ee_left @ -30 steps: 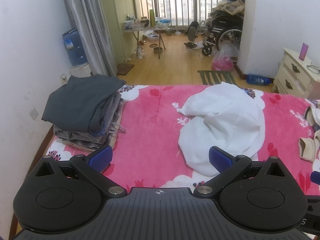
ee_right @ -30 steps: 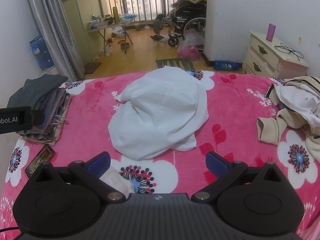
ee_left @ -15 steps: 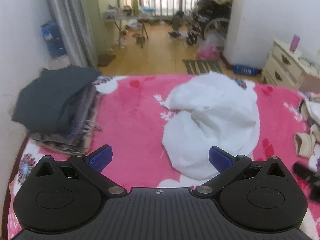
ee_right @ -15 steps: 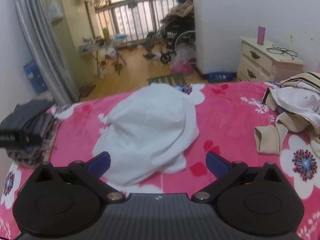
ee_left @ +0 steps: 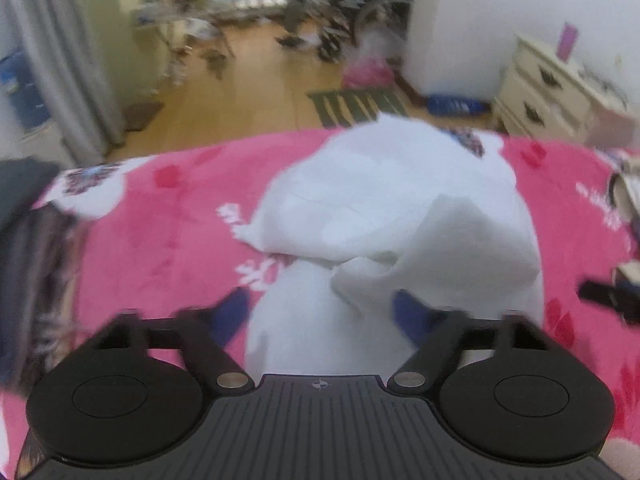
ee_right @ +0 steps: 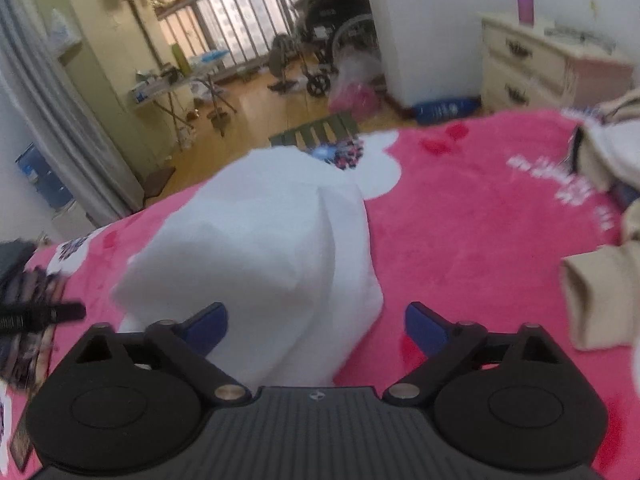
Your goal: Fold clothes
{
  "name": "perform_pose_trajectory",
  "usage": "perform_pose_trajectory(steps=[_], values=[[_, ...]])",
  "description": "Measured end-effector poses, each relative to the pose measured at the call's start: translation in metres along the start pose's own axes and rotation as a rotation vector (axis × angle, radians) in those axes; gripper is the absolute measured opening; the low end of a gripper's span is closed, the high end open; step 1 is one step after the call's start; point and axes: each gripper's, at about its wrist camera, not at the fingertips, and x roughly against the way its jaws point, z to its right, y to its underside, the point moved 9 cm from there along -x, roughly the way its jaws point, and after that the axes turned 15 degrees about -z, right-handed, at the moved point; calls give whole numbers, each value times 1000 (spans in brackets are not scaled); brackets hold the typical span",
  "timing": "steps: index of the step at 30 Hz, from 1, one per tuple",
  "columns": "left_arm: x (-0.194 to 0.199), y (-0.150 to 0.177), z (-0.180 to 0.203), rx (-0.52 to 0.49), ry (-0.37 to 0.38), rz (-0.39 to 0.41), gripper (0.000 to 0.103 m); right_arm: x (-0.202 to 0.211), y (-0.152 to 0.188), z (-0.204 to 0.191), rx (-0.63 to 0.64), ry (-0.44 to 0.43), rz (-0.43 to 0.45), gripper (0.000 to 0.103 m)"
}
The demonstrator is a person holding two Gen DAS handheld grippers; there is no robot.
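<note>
Left gripper (ee_left: pixel 320 312) low over the bed, aimed fwd at the white garment (ee_left: pixel 392 232); jaws wide apart, nothing btwn them, view blurred. Folded pile (ee_left: pixel 28 240) at far left edge of pink floral blanket (ee_left: pixel 160 232). White garment crumpled in a mound mid-bed, near edge just ahead of both sets of fingers. Right gripper (ee_right: pixel 316 324) also low & level, jaws spread wide, holding nothing; left finger (ee_right: pixel 206 326) overlaps the cloth (ee_right: pixel 256 264). Beige clothes (ee_right: pixel 600 300) lie at right.
</note>
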Motion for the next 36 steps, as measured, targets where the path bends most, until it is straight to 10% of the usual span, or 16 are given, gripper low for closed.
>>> perform_pose_trajectory(steps=[8, 15, 19, 24, 29, 33, 36], values=[[-53, -24, 21, -83, -10, -79, 30, -101, -48, 57, -336, 92, -62, 90], [-84, -31, 39, -142, -44, -148, 6, -111, -29, 35, -410, -174, -182, 74], [-81, -24, 67, -197, 13, -144, 2, -98, -13, 32, -373, -216, -224, 27], [-61, 1, 125, -341, 148, -106, 3, -52, -5, 90, -408, -114, -133, 6], [-35, 42, 168, -451, 272, -103, 5, -5, 20, 160, -381, 106, -109, 6], [-23, 56, 147, -471, 174, -95, 35, 23, 15, 136, -194, 94, -70, 10], [-16, 51, 108, -438, 13, -99, 39, 32, 2, 89, -17, 73, -23, 50]])
